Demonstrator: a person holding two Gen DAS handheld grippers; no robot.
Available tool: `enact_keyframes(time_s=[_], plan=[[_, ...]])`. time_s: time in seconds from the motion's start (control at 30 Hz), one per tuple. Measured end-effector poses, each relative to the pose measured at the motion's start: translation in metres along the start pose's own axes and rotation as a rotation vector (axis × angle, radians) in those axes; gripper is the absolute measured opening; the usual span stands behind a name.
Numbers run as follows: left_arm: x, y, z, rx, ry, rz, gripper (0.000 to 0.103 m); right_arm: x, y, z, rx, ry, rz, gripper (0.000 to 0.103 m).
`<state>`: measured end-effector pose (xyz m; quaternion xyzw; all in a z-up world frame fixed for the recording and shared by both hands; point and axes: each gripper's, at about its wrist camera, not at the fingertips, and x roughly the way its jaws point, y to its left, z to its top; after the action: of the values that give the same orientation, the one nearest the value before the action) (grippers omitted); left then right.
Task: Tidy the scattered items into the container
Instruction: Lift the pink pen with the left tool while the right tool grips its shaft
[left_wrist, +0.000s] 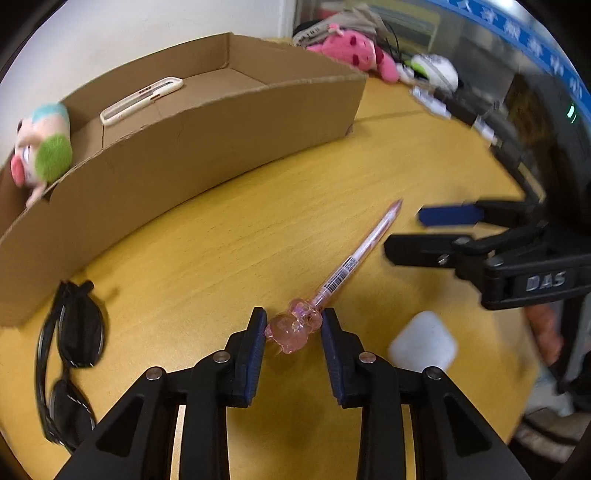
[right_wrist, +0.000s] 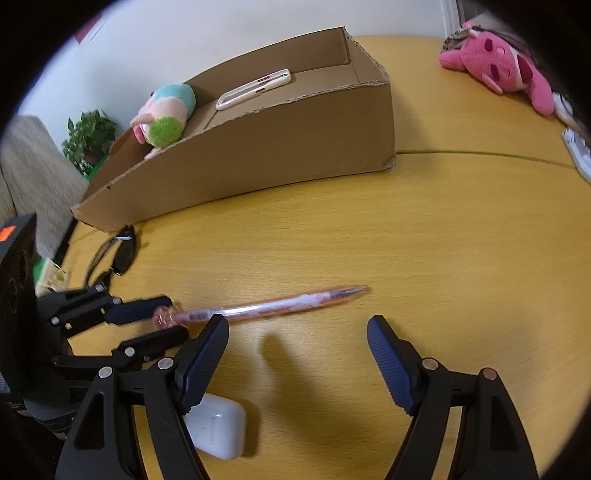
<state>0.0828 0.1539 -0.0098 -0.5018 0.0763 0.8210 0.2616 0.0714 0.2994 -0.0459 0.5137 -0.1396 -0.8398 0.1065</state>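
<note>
A: Pink translucent plastic was what the left gripper (left_wrist: 293, 325) had between its 2 blue pads: the bear-shaped topper of the pen (left_wrist: 343, 269), low in the centre of the left wrist view.

B: Was it pinching it?

A: The pads sat right against both sides of the bear, jaws narrowed to its width. Whether they pressed it or only touched, I could not tell.

B: And the pen itself?

A: It lay on the yellow wooden table (left_wrist: 229, 243), its clear pink barrel running from the bear up toward the right of centre, with a barcode label partway along. In the right wrist view the pen (right_wrist: 266, 304) crossed the middle of the frame, blurred.

B: The right gripper?

A: The right gripper (right_wrist: 295, 328) was spread wide, holding nothing, with its fingers just below the pen in its own view. It showed at the right edge of the left view (left_wrist: 406, 232), near the pen's tip.

B: Where was the container?

A: The cardboard box (left_wrist: 207, 147) filled the upper left of the left view. A white phone case (left_wrist: 142, 99) and a small plush toy (left_wrist: 42, 147) were inside it.

B: What remained on the table?

A: Black sunglasses (left_wrist: 70, 350) lay at the lower left, and a white earbud case (left_wrist: 423, 341) lay just right of the left gripper.
</note>
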Motion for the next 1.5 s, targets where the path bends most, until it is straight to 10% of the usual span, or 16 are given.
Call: enact_keyframes(time_s=[0.4, 0.7, 1.2, 1.5], plan=[[-0.034, -0.015, -0.005, -0.011, -0.079, -0.007, 0.031, 0.025, -0.018, 0.009, 0.355, 0.038, 0.437, 0.077], [-0.028, -0.013, -0.024, -0.017, -0.049, -0.042, 0.029, 0.017, -0.02, 0.017, 0.383, -0.027, 0.34, 0.02], [-0.047, -0.002, 0.01, -0.141, -0.15, -0.137, 0.023, -0.041, 0.075, 0.095, 0.0, -0.176, 0.249, 0.009], [-0.077, 0.051, 0.047, -0.26, -0.217, -0.12, 0.023, -0.033, 0.127, 0.17, -0.133, -0.112, 0.253, 0.009]])
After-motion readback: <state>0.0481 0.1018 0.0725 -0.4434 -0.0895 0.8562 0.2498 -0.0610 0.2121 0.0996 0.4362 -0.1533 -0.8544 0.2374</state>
